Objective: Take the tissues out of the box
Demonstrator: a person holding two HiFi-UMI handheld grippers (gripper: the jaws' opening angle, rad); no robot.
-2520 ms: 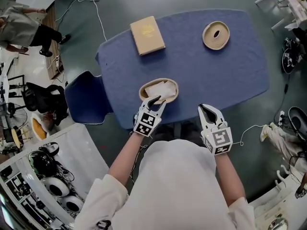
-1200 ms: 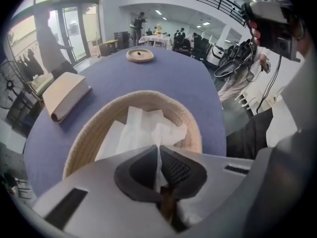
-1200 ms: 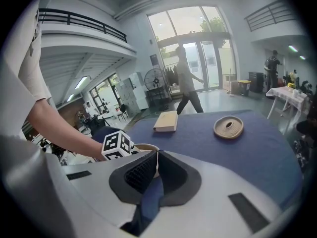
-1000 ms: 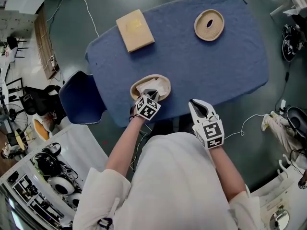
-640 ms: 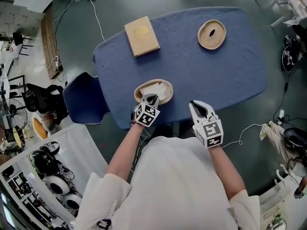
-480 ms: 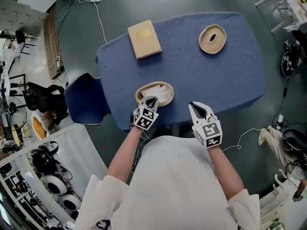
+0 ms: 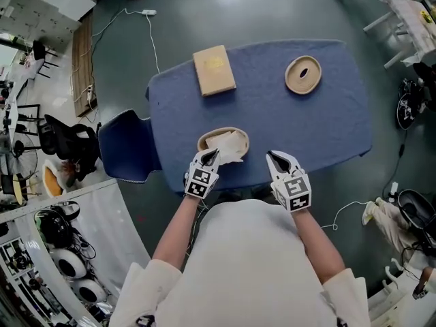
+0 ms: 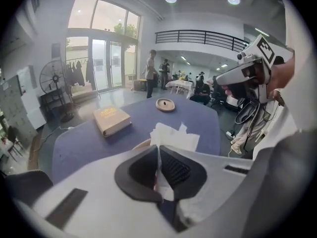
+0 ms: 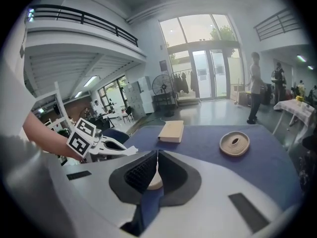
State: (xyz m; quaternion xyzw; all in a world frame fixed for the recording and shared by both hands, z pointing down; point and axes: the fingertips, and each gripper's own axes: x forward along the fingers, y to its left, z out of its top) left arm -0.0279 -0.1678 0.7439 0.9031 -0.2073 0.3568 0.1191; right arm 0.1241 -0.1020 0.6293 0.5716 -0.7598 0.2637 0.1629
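Note:
The oval tan tissue box [image 7: 205, 138] stands open near the front edge of the blue table [image 7: 300, 125], with white tissues [image 7: 230, 146] bulging out of it. My left gripper [image 7: 210, 154] is at the box's near rim, shut on a tissue [image 8: 174, 137] that stands up crumpled above the jaws. My right gripper [image 7: 272, 156] hovers at the table's front edge, to the right of the box, shut with nothing in it. In the right gripper view the right gripper's [image 9: 156, 153] jaws meet, and the left gripper [image 9: 105, 147] shows at the left holding the tissue.
The box's oval lid [image 7: 304, 74] lies at the far right of the table. A flat beige book-like box [image 7: 214, 70] lies at the far left. A blue chair [image 7: 127, 146] stands against the table's left side. Cables run over the floor, and people stand far off.
My left gripper has drawn back from over the box toward the table's front edge, with the tissue pinched in it. The right gripper has kept its place beside the box.

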